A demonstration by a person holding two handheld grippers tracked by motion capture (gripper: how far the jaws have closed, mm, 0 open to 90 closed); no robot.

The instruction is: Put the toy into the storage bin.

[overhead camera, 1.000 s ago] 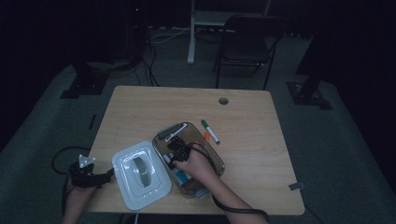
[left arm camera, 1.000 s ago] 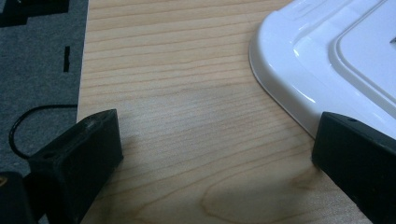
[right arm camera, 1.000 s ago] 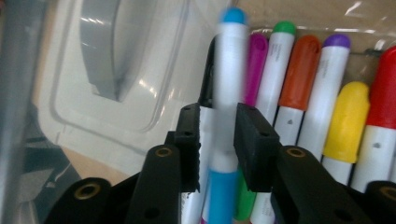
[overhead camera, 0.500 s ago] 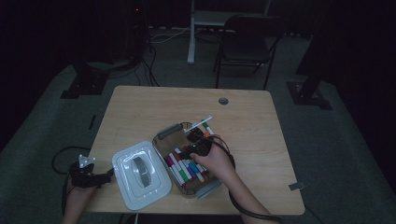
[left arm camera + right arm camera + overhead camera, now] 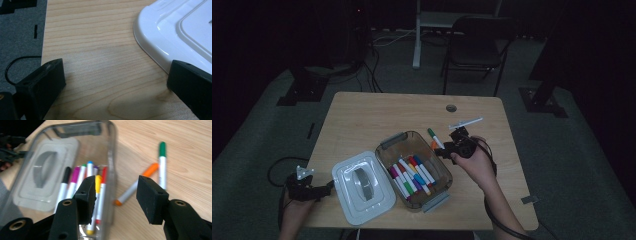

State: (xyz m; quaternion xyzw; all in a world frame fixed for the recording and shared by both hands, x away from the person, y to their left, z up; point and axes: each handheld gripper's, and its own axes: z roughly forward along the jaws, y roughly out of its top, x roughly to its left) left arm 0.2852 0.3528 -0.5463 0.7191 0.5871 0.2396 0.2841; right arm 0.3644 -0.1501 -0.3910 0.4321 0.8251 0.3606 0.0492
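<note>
Two markers are lying flat on the table just beside the clear bin, off its far right corner. The green-capped marker is resting nearly parallel to the bin's wall; the orange-capped marker is lying between it and the bin, slanting toward that wall.

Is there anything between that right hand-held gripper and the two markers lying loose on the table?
Nothing visible. The right hand-held gripper, jaws open and empty, faces the orange marker and green marker across bare table; the clear bin sits off to the side.
</note>
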